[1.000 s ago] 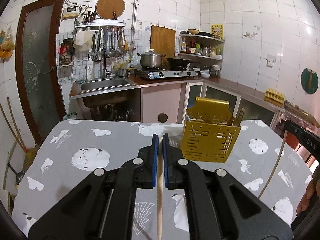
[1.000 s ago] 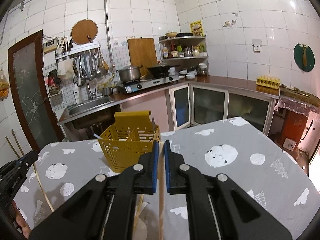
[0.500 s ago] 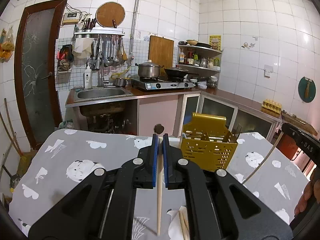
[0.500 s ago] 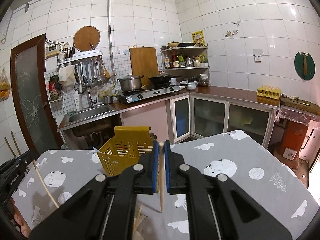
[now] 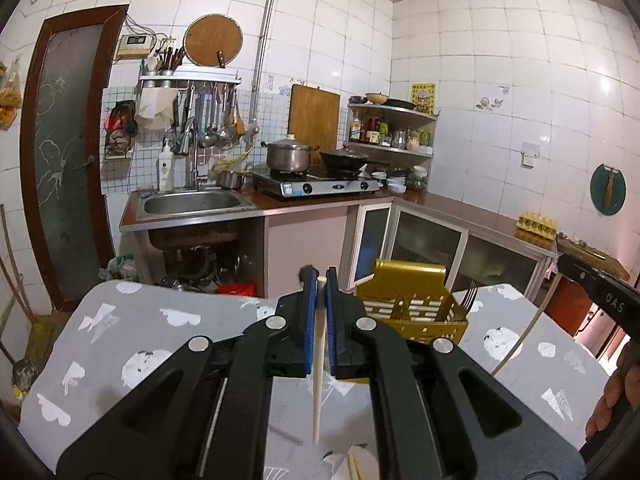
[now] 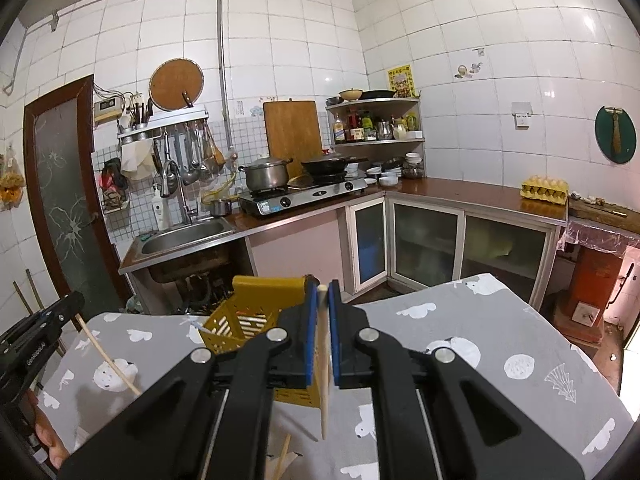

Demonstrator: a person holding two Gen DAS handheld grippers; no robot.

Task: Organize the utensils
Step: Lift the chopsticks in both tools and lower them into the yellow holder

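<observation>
**Wooden chopsticks clamped in both claws, above surface**

Your left claw [image 5: 319,284] is closed tight on one pale chopstick [image 5: 317,368]. Stick hangs approx. vertical between the blue pads, top end flush w/ pad tips, lower end clear of the grey patterned surface [image 5: 160,344].

Your right claw [image 6: 322,290] is likewise closed tight on a second chopstick [image 6: 325,380], same near-vertical attitude, lower end off the surface [image 6: 500,344].

Ref. yellow slotted utensil basket [image 5: 412,304]: stands on the surface, just right of left claw in left view; partly behind right claw, to its left, in right view [image 6: 256,316]. A fork [image 5: 468,296] stands upright in the basket's right side.

More sticks on a white wrapper [image 5: 360,460] lie on the surface below the claws, partly hidden.
</observation>
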